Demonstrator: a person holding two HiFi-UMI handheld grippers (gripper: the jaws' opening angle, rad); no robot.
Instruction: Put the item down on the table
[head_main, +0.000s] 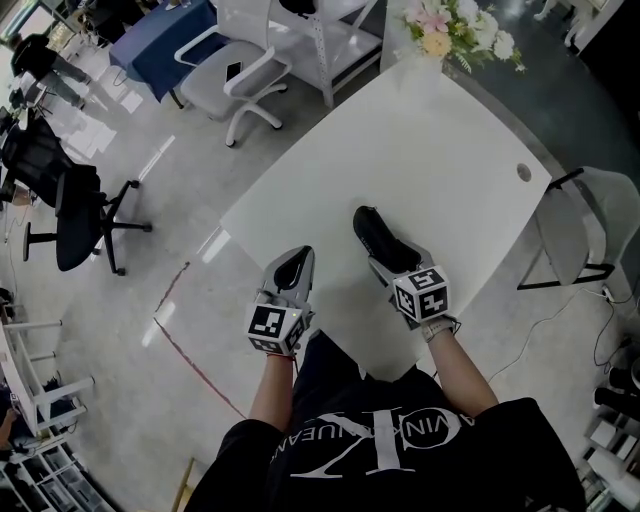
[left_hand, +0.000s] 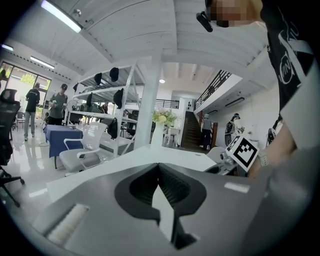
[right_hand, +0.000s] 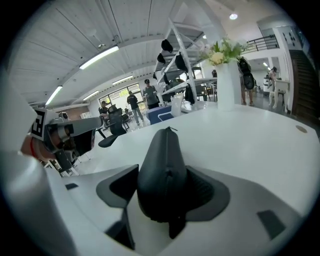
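A black zippered case (head_main: 372, 230) is held over the near part of the white table (head_main: 450, 150), and my right gripper (head_main: 390, 258) is shut on its near end. In the right gripper view the case (right_hand: 162, 165) stands out between the jaws of the right gripper (right_hand: 165, 190), pointing away over the table (right_hand: 250, 135). Whether it touches the tabletop I cannot tell. My left gripper (head_main: 294, 264) hovers at the table's front left edge, shut, with nothing in it. In its own view the left gripper (left_hand: 160, 172) has its pads meeting at the tips.
A vase of flowers (head_main: 455, 25) stands at the table's far end, and a cable hole (head_main: 524, 172) lies near the right edge. A white chair (head_main: 240, 75) sits beyond the far left corner, a black office chair (head_main: 75, 215) on the left floor, and a folding chair (head_main: 590, 230) at the right.
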